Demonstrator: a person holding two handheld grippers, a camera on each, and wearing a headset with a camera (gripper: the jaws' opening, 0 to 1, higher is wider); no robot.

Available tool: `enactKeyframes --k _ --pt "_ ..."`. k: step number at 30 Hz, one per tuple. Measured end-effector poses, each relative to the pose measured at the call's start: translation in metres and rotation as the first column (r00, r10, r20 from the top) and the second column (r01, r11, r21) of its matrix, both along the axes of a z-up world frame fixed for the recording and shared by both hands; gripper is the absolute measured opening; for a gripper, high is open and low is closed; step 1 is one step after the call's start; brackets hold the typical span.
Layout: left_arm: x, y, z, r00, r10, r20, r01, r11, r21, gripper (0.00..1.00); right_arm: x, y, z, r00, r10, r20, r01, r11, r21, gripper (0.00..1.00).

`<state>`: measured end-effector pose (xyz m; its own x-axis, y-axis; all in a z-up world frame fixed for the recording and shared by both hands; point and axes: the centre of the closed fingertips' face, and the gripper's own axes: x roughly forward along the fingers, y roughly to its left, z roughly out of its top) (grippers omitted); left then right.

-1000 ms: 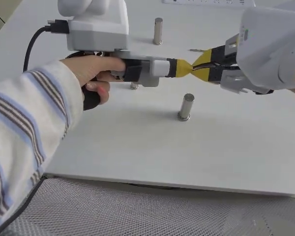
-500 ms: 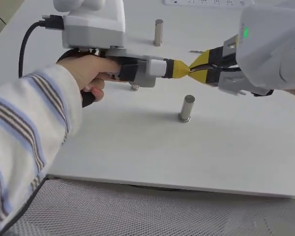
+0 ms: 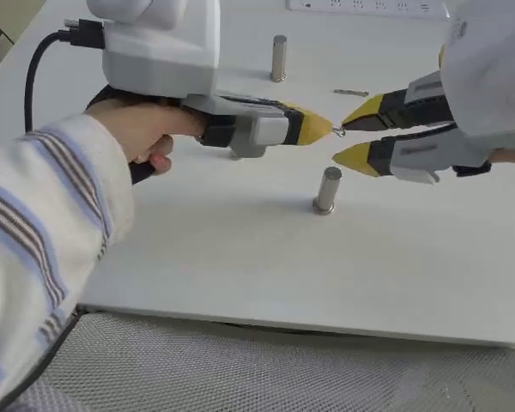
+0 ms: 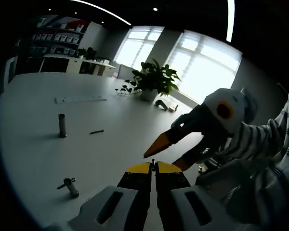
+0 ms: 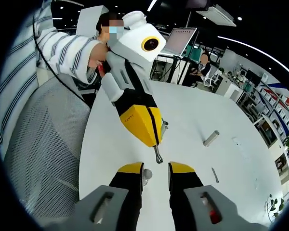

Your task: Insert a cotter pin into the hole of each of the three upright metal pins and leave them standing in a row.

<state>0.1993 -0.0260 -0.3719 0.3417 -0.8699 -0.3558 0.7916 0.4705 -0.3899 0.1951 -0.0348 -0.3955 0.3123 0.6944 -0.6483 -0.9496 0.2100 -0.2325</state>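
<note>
L hand [image 3: 142, 133] on handle, L claw [image 3: 324, 130] level, aimed R, clamped on cotter pin [image 3: 336, 131] above bench [image 3: 240, 257] | R claw [image 3: 348, 139] opposite, jaws apart, tips near cotter pin | upright metal pin [image 3: 327, 190] stands on bench below

Metal pin [image 3: 235, 155] mostly hidden (base shows).

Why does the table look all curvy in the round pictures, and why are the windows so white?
Left gripper view: the fisheye lens curves the table, and the windows are blown out white, leaving the left tongs dim. Right gripper view: same curving, but even light. Head view: straight lines, soft light, a faint shadow by the near upright metal pin.
</note>
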Motion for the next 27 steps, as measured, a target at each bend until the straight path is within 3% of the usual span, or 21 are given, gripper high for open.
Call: enactKeyframes --k 1,5,7,10,13,17,19,27 --pt "-0.002 -0.001 0.002 0.999 -0.017 0.039 0.017 1.0 0.01 0.0 -0.001 0.001 0.0 1.0 -0.008 -0.025 0.009 1.0 0.021 0.14" --pt "-0.005 -0.004 0.005 0.988 -0.078 0.133 0.073 0.996 0.042 0.0 -0.005 0.004 0.005 0.996 -0.016 -0.091 0.023 0.996 0.085 0.13" --pt "-0.009 -0.005 0.006 0.983 -0.102 0.151 0.096 0.994 0.051 0.0 -0.003 0.003 0.004 0.993 -0.012 -0.116 0.025 0.994 0.107 0.11" --pt "-0.01 -0.006 0.006 0.963 -0.153 0.224 0.134 0.986 0.095 0.0 -0.008 0.003 0.004 0.99 -0.004 -0.139 0.021 0.993 0.115 0.08" --pt "-0.013 -0.009 0.006 0.949 -0.184 0.257 0.16 0.981 0.113 0.0 -0.013 0.003 0.002 0.987 0.005 -0.162 0.014 0.994 0.111 0.05" --pt "-0.03 -0.015 0.009 0.935 -0.227 0.27 0.202 0.972 0.117 0.0 -0.017 0.002 -0.001 0.983 0.025 -0.182 -0.005 0.994 0.11 0.04" --pt "-0.034 -0.018 0.008 0.924 -0.261 0.281 0.233 0.964 0.13 0.0 -0.021 0.002 -0.004 0.982 0.037 -0.184 -0.019 0.995 0.102 0.02" --pt "-0.047 -0.027 0.002 0.903 -0.319 0.286 0.275 0.944 0.183 0.0 -0.035 0.0 -0.006 0.978 0.078 -0.191 -0.064 0.995 0.079 0.0"
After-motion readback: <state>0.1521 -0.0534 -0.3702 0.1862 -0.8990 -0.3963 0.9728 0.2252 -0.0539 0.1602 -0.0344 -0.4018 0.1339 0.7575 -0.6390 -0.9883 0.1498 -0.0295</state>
